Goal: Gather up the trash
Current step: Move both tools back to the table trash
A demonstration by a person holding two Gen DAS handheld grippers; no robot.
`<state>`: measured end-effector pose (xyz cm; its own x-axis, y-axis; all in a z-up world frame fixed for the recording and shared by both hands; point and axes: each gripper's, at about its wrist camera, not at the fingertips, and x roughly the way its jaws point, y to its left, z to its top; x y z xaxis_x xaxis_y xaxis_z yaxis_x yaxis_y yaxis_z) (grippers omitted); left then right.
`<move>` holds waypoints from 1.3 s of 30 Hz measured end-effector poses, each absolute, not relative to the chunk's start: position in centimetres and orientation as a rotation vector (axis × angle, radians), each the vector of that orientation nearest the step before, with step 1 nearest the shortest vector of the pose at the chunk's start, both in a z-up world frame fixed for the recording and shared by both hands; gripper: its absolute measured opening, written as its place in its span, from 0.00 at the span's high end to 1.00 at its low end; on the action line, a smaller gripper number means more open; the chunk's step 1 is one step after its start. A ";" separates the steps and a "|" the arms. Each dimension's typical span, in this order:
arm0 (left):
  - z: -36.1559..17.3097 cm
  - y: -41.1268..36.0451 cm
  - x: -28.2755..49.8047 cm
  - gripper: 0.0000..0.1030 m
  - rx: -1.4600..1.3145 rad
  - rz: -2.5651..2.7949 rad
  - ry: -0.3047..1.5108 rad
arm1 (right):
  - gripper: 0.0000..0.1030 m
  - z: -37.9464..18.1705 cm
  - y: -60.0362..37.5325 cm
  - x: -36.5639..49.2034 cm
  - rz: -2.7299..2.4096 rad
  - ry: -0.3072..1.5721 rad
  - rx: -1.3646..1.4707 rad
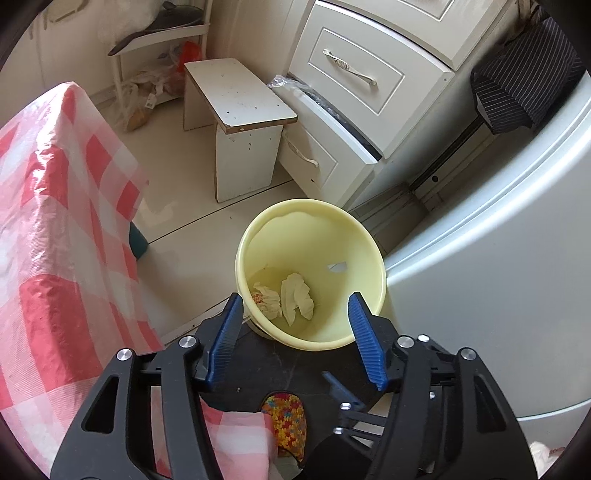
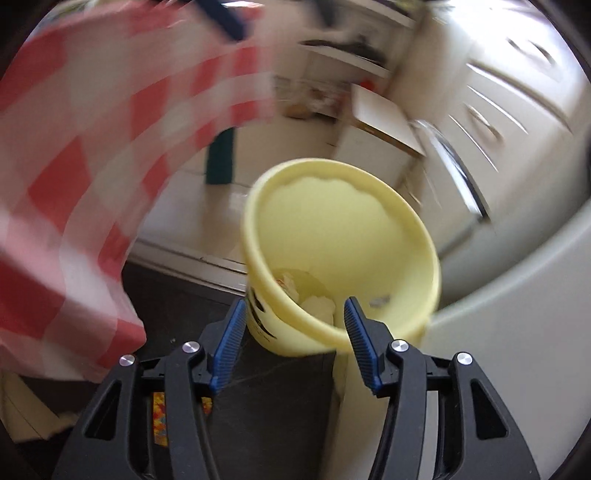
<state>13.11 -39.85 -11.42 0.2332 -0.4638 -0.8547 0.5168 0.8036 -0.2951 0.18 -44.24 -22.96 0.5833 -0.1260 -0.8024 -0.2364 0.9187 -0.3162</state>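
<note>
Left tool (image 1: pixel 295 314): jaws apart, nothing between them, above the bin's near rim.
Right tool (image 2: pixel 293 317): jaws apart, empty, view blurred.
Yellow bin (image 1: pixel 365 258): on the floor; crumpled tissues (image 1: pixel 293 295) at its bottom.
White stool (image 1: pixel 240 99): beyond the bin.

Around your white stool (image 1: pixel 236 110)

Left of it you see a red-checked tablecloth (image 1: pixel 62 206); right of it, white drawers (image 1: pixel 354 74); behind it, a shelf rack (image 1: pixel 162 33) with bags.
</note>
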 end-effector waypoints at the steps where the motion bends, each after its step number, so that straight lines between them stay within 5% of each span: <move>1: -11.2 -39.6 13.0 0.44 0.055 -0.673 1.150 | 0.46 -23.3 -43.8 0.5 0.086 0.960 -0.444; 6: -10.3 -37.6 12.7 0.43 0.055 -0.669 1.141 | 0.49 -26.7 -42.3 2.8 0.167 1.030 -0.607; 11: -9.1 -34.6 12.2 0.38 0.039 -0.652 1.124 | 0.78 -28.0 -42.9 4.3 0.203 1.076 -0.640; 21: -7.9 -29.7 11.3 0.35 -0.001 -0.618 1.110 | 0.87 -27.8 -39.7 2.6 0.421 1.113 -0.623; 24: -7.9 -28.3 10.8 0.32 0.010 -0.599 1.103 | 0.76 -27.4 -39.0 2.0 0.448 1.123 -0.614; 25: -7.9 -27.6 10.5 0.32 0.019 -0.582 1.100 | 0.57 -27.0 -39.1 1.9 0.456 1.116 -0.602; 26: -7.8 -26.9 10.2 0.32 0.017 -0.576 1.095 | 0.49 -25.9 -39.4 1.6 0.453 1.092 -0.584; 39: -1.7 -12.5 5.0 0.32 -0.034 -0.359 0.859 | 0.40 -9.5 -35.4 -2.7 0.418 0.833 -0.604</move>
